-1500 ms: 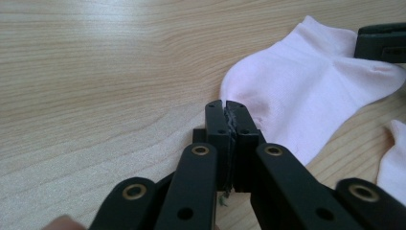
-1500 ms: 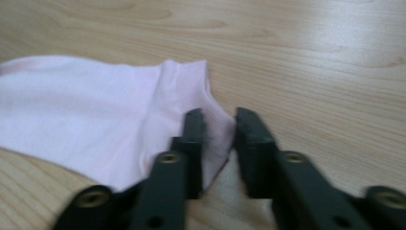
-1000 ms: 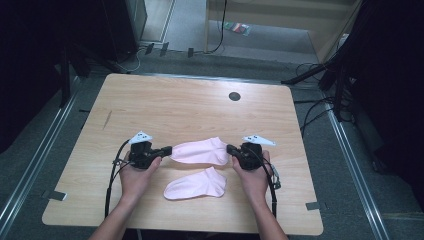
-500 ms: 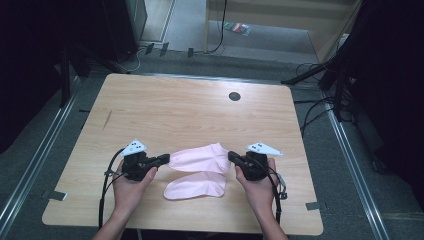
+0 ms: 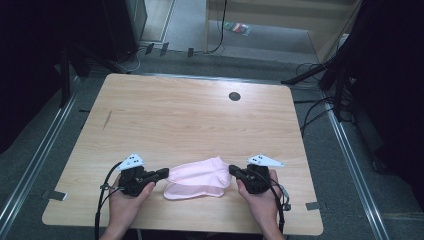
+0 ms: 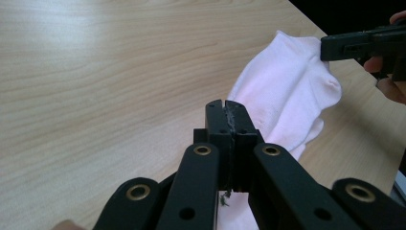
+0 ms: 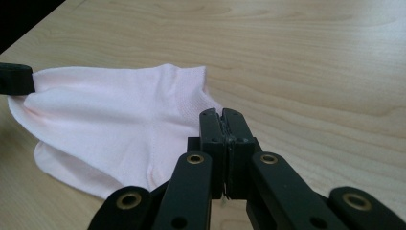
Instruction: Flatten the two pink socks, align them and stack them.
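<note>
Both closed tongs, left (image 5: 162, 173) and right (image 5: 233, 170), pinch opposite ends of the upper pale pink cotton sock (image 5: 200, 174); lower it evenly, edges matched, onto the second pink sock (image 5: 192, 192) on the light wooden table (image 5: 190, 120).

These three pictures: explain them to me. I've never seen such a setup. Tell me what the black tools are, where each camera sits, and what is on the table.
A person sits at a wooden table and holds a hand-operated clamp with two black jaws in each hand. The high view looks down from above: the left gripper is at the left, the right gripper at the right. The other two pictures come from small cameras that ride on the clamps, each looking along its own jaws. On the table are two pale pink socks. The upper sock is stretched between the clamps: each is shut on one end of it. Beneath it lies the lower sock, its edge peeking out, so the pair is nearly stacked. A small dark round hole sits near the table's far edge.
</note>
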Demonstrator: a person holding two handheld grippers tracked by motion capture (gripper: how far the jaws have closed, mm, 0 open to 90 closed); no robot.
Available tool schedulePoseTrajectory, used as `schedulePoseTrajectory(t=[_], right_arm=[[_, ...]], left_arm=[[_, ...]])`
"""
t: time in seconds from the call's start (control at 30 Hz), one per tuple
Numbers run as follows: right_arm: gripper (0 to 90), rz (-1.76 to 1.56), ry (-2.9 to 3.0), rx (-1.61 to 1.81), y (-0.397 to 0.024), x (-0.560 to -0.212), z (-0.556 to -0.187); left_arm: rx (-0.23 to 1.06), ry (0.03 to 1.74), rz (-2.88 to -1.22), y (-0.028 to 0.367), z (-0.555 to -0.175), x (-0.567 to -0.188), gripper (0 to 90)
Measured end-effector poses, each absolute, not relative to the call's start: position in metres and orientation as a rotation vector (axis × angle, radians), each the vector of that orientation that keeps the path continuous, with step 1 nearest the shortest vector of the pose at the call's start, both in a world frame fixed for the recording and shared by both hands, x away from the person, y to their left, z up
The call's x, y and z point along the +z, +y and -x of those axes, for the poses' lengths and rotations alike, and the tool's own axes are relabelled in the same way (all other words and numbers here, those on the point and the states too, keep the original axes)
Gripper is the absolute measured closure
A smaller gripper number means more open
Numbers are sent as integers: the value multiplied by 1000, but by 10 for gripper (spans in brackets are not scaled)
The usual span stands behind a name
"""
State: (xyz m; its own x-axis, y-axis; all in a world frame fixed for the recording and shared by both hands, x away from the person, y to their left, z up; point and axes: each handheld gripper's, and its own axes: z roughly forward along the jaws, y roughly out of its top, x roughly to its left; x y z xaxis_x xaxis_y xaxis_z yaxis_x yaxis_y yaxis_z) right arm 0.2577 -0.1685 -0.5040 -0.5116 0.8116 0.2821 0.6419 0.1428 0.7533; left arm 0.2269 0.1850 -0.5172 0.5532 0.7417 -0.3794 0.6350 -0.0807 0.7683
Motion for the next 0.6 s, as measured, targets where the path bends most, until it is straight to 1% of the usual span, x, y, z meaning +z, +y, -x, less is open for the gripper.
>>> schedulePoseTrajectory(t=[0.33,0.6], right_arm=[[895,-1428,2276,1280,-160,-518,-251],[889,-1412,2292,1247,-150,-532,-253]], left_arm=[[133,1164,-1843,186,-210,-533,900],[149,1145,-1925,182,-209,-540,900]])
